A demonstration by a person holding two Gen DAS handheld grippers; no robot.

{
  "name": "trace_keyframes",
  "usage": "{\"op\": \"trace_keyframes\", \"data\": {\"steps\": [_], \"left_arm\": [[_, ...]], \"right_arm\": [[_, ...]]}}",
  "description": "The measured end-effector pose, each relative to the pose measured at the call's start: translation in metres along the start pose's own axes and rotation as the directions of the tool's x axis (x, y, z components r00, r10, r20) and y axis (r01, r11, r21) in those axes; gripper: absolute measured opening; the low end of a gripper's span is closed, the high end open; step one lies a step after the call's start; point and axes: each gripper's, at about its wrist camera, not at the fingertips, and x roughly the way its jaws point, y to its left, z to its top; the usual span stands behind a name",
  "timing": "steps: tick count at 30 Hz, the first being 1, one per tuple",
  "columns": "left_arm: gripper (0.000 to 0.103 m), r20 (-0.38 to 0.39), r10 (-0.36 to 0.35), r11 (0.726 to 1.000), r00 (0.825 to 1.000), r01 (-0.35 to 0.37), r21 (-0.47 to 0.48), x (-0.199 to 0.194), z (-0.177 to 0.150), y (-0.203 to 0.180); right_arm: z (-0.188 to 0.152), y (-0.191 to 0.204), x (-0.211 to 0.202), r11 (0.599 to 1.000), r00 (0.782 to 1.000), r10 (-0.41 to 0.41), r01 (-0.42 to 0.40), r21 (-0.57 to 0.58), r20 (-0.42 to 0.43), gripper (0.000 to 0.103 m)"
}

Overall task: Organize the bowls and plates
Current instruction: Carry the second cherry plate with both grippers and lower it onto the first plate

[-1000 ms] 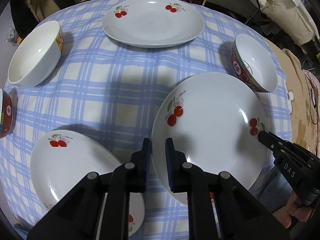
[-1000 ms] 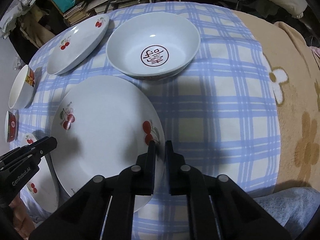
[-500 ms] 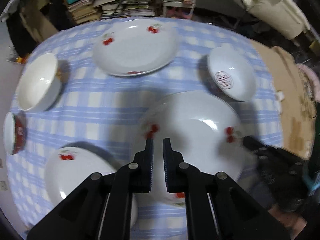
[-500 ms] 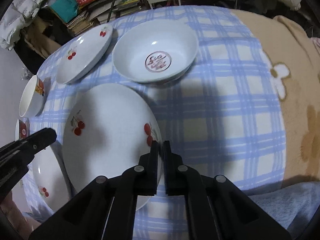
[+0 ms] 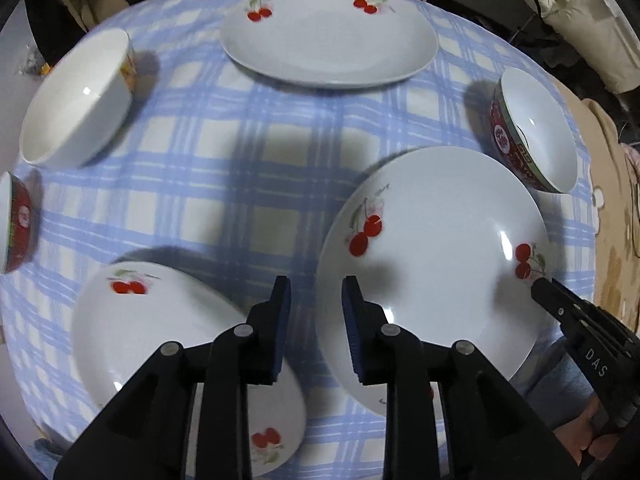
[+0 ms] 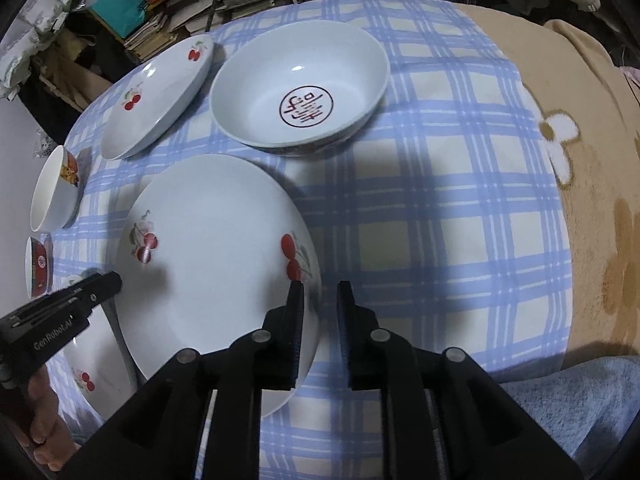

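Note:
A large white cherry plate [image 5: 436,248] lies on the blue checked tablecloth [image 5: 248,152]; it also shows in the right wrist view [image 6: 212,264]. My left gripper [image 5: 315,300] is open and empty, straddling this plate's left rim. My right gripper [image 6: 319,300] is open and empty, straddling its right rim. A second cherry plate [image 5: 160,340] lies at the near left, a third [image 5: 328,36] at the far side. A red-sided bowl [image 6: 300,88] stands beyond the large plate.
A plain white bowl [image 5: 76,100] and a small red bowl [image 5: 16,224] stand at the left edge. A beige flowered blanket [image 6: 580,160] lies to the right. Books and clutter [image 6: 160,8] are stacked behind the table.
Both grippers have opened from nearly shut. The left gripper dropped back low toward the table after rising half a second ago.

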Motion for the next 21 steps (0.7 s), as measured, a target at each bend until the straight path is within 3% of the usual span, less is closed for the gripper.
{"op": "trace_keyframes", "data": {"steps": [2,5,8,12,16,21], "left_arm": [[0.025,-0.009,0.002,1.000,1.000,-0.002,-0.009,0.007,0.001,0.001],[0.016,-0.019,-0.039,0.999,0.999,0.040,0.021,0.014,-0.001,-0.003],[0.016,0.004,0.000,0.997,1.000,0.000,0.078,0.012,-0.006,-0.011],[0.016,-0.006,-0.032,0.998,0.999,0.032,0.057,0.010,-0.007,-0.006],[0.016,-0.008,-0.109,0.994,0.994,0.109,0.010,0.004,-0.008,0.012],[0.016,0.014,-0.098,0.995,0.995,0.098,0.014,-0.014,-0.013,0.021]], "right_arm": [[0.000,0.001,0.003,1.000,1.000,0.008,-0.008,-0.001,-0.011,0.018],[0.001,0.003,0.009,0.999,0.999,0.033,-0.033,-0.008,-0.026,0.017],[0.002,0.005,0.010,0.999,0.999,0.034,-0.034,-0.008,-0.005,0.020],[0.003,0.007,0.004,0.999,0.999,0.031,-0.030,-0.025,0.027,0.020],[0.001,0.011,0.000,0.998,0.999,0.028,-0.026,-0.056,0.033,0.018],[-0.004,0.026,-0.009,0.991,0.997,0.034,-0.025,-0.130,0.064,0.013]]}}
